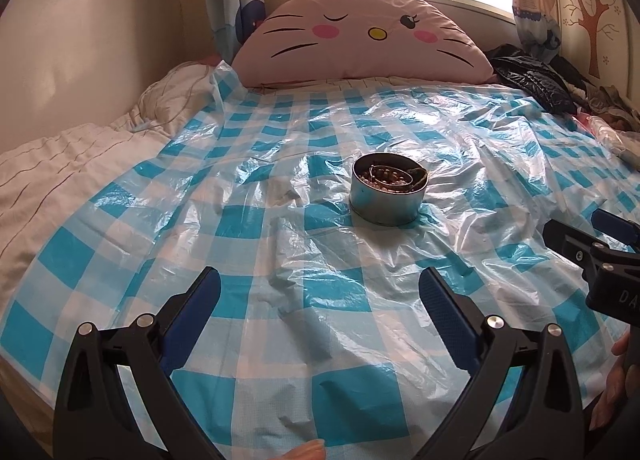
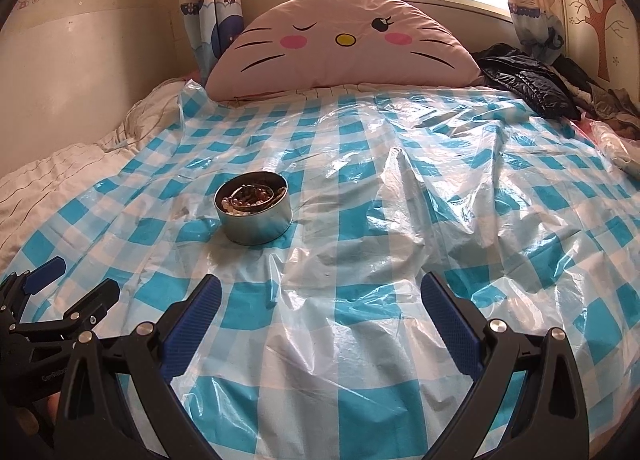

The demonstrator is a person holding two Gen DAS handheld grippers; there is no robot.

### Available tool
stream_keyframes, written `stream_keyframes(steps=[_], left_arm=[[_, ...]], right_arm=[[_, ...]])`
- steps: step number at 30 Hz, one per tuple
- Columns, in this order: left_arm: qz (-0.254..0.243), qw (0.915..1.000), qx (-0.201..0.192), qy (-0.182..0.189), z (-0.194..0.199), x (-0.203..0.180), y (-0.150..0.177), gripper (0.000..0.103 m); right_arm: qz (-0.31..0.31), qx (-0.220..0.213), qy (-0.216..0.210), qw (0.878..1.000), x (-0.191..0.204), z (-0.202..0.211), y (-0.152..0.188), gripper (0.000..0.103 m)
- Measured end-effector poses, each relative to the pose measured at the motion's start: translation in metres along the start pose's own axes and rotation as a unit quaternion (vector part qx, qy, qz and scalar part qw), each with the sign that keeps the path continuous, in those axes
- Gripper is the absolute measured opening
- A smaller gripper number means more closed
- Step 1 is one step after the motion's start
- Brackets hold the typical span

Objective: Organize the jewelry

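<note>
While beads and bracelets sit heaped in the tin [image 1: 387, 189] on the checked sheet [image 1: 256, 260], both grippers [image 1: 320, 292] [image 2: 320, 296] hover wide apart, empty; organizing looks nearly finished.

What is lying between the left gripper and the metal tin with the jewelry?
Only wrinkled checked plastic sheet lies between the left gripper and the tin; the left wrist view shows it.

Left gripper [image 1: 320, 288] and right gripper [image 2: 320, 294] both hover low, fingers spread wide, holding nothing.
</note>
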State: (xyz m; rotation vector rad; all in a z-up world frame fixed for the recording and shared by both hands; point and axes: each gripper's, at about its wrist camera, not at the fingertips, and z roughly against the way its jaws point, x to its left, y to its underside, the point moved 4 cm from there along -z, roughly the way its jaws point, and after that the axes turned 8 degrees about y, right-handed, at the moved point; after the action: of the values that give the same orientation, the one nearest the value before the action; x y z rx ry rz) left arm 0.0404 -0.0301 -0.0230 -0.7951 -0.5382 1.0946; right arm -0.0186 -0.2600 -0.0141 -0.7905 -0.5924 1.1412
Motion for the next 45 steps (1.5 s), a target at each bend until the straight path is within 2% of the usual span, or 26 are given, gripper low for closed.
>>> stream_keyframes(steps=[18,27,38,45], left_arm=[[0.002,1.0000,-0.003,0.001,0.001,0.000,-0.002,0.095],[0.013,0.9999,-0.003,0.008,0.001,0.004,-0.001,0.096],[0.070,0.9964,0.033,0.036,-0.010,0.023,0.005,0.096],[0.007,0.9995,0.026,0.017,-0.001,0.000,0.001,0.096]], right_arm=[[0.002,0.005,0.006,1.000,-0.001,-0.001,0.001,0.096],[0.038,0.009,0.022,0.999,0.009,-0.005,0.005,0.096],[0.052,0.007,0.029,0.998,0.015,-0.003,0.006,0.096],[0.052,0.003,0.028,0.998,0.015,-0.002,0.004,0.096]])
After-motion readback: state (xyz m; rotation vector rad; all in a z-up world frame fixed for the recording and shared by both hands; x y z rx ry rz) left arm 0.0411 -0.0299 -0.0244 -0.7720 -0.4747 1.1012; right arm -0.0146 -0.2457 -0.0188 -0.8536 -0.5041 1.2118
